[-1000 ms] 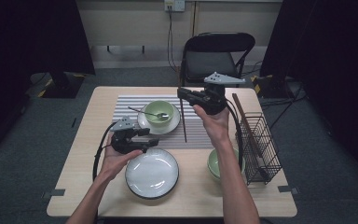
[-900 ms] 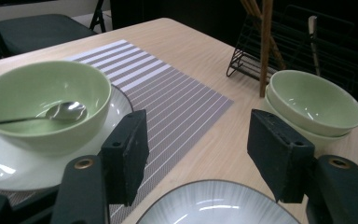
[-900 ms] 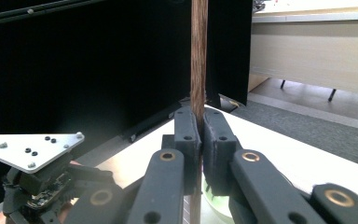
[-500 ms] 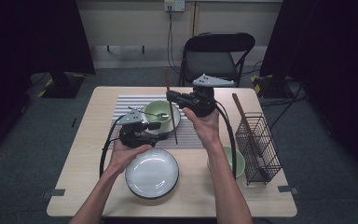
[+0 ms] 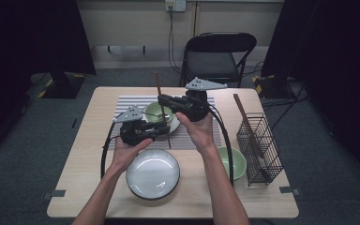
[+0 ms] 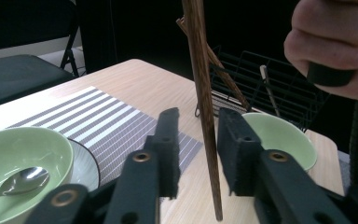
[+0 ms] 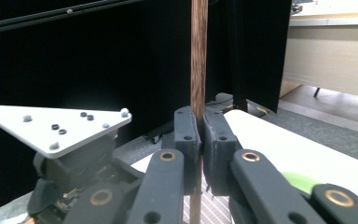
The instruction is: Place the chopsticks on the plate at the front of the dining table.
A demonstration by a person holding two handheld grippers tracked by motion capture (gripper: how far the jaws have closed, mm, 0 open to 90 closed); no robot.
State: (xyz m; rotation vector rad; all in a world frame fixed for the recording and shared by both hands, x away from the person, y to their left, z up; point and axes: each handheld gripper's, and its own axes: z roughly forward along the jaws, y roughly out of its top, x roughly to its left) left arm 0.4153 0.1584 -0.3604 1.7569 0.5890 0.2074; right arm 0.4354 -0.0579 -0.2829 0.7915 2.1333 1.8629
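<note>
Since a second ago the right gripper [image 5: 165,101] has carried its wooden chopstick [image 5: 161,108] leftward from the mat's middle to just over the green bowl with the spoon [image 5: 160,114], and the left gripper [image 5: 155,132] has come up from beside the white plate [image 5: 152,174] to meet it. Right jaws are clamped tight on the chopstick, which stands nearly upright between the pads in the right gripper view [image 7: 198,60]. Left jaws have just been closing, with the same stick's lower part between them; in the left gripper view the right-hand pad looks to touch the stick [image 6: 206,102] while a narrow gap is open at the left-hand pad [image 6: 168,149], so they are not gripping it yet.

By my reading this is a handover or a re-grip: once the left jaws finish closing, the right can let go. The stick's tip hangs just above the striped placemat [image 5: 130,101], clear of the table.

Room is tight near the jaws. The bowl with the spoon and its saucer sit just behind and below both grippers, and the plate lies near the person's side. To the right, a second green bowl [image 5: 237,160] and the wire rack [image 5: 258,145], which holds another chopstick [image 5: 246,123], stand well apart. The table's left half is bare wood [image 5: 89,154], and its front edge is near the forearms.
</note>
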